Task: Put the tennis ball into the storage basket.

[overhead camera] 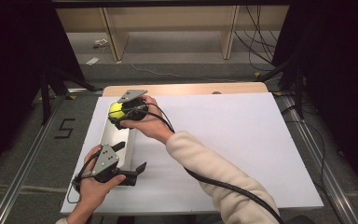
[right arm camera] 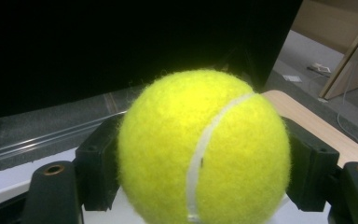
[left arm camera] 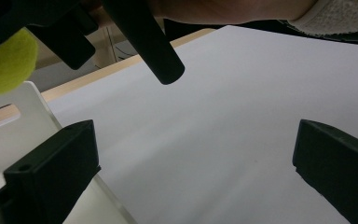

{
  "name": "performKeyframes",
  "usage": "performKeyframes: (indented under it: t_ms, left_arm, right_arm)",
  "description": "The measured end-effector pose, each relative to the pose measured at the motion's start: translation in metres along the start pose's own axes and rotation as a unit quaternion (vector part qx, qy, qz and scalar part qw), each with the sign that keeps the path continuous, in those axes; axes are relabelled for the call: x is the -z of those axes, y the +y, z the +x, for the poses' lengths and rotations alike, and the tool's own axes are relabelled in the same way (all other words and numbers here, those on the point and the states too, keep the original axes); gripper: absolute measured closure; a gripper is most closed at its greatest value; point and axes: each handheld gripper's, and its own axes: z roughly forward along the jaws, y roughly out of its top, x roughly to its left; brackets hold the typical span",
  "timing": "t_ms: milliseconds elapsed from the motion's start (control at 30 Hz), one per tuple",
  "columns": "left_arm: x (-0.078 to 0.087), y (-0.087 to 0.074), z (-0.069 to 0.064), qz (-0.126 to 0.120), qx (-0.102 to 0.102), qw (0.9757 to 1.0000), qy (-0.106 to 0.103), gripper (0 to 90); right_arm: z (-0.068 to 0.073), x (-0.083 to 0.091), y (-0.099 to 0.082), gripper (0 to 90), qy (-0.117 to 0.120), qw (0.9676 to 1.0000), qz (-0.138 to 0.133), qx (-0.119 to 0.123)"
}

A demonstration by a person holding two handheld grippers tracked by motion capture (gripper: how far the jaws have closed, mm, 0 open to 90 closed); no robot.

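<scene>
One white sheet (overhead camera: 223, 140) covers the table (grey floor (overhead camera: 168, 51) beyond); right gripper (overhead camera: 121, 112) fingers clamp a tennis ball (right arm camera: 204, 149), left gripper (overhead camera: 130, 163) fingers spread.

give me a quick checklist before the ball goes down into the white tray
1. Ball held firmly: ok. The tennis ball sits between both jaws of the right gripper.
2. Ball above the tray: ok. In the high view it hangs over the far end of the white tray.
3. Tray steadied: cannot tell. The left gripper is open, straddling the tray's right wall without clamping it.
4. Tray interior free: cannot tell, partly hidden by the grippers.
5. Tray flat on the white board: ok.
</scene>
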Motion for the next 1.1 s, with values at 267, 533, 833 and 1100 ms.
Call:
performKeyframes:
  t_ms: [267, 533, 833, 1100]
  left_arm:
    - [0.0, 0.0, 0.0, 0.0, -0.001, 1.0, 0.001, 0.0]
    - [0.0, 0.0, 0.0, 0.0, -0.002, 1.0, 0.0, 0.0]
    - [0.0, 0.0, 0.0, -0.001, 0.0, 1.0, 0.0, 0.0]
    - [0.0, 0.0, -0.001, -0.001, -0.001, 1.0, 0.0, 0.0]
  right_arm:
    - [0.0, -0.005, -0.001, 26.5, 0.0, 1.0, 0.005, -0.001]
    - [-0.001, -0.008, -0.001, 26.5, 0.0, 1.0, 0.008, -0.002]
    - [-0.001, -0.012, 0.0, 26.5, 0.0, 0.9999, 0.01, -0.003]
    - [-0.001, -0.016, -0.001, 26.4, -0.002, 0.9999, 0.014, -0.005]
